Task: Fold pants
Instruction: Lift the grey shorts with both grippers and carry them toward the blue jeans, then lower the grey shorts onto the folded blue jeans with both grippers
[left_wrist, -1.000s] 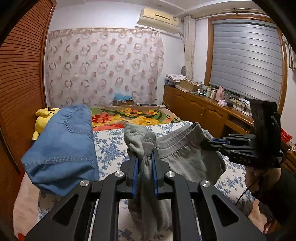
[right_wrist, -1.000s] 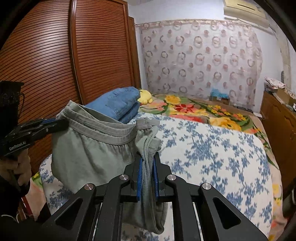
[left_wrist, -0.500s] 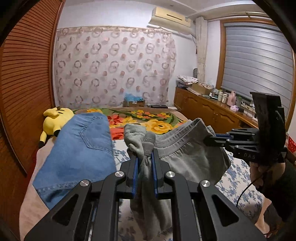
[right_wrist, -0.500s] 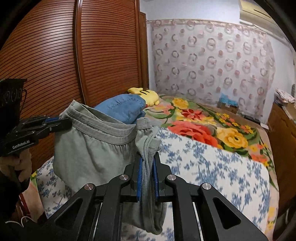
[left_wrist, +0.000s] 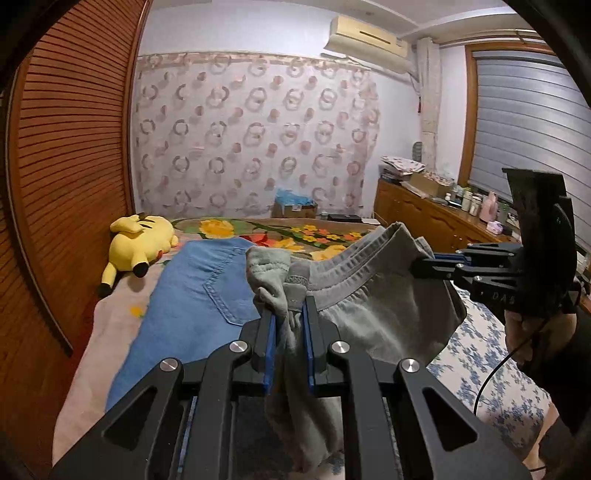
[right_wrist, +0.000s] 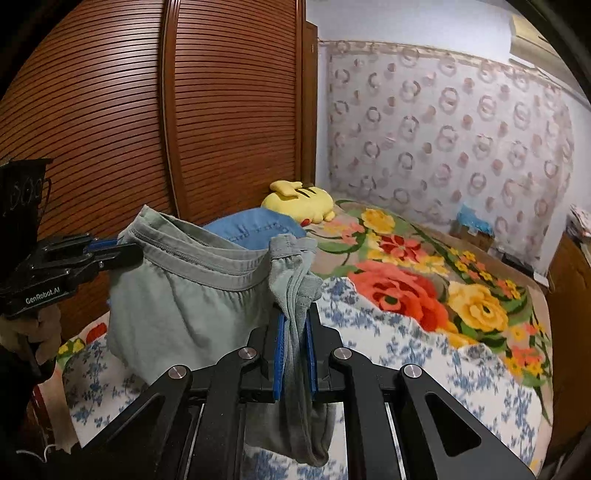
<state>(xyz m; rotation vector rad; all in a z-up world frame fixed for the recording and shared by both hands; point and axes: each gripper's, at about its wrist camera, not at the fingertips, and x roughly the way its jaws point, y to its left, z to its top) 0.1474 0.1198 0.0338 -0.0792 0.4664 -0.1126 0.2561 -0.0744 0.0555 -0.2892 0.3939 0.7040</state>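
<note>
You worked over a bed (right_wrist: 424, 354) spread with blue-flowered and bright floral covers, a slatted wooden wardrobe (right_wrist: 110, 110) off beyond your left tongs (left_wrist: 289, 314), a ring-patterned curtain (left_wrist: 255, 140) ahead, and folded jeans (left_wrist: 192, 302) and a yellow plush toy (left_wrist: 138, 240) lying past the tips. The lower part of the grey pants (left_wrist: 369, 310) dropped out of sight behind the tong bodies, so you could not tell how the legs hung. Your left tongs were clamped on one bunched end of the waistband and your right tongs (right_wrist: 294, 317) on the other, the pants held up between them above the bed.
</note>
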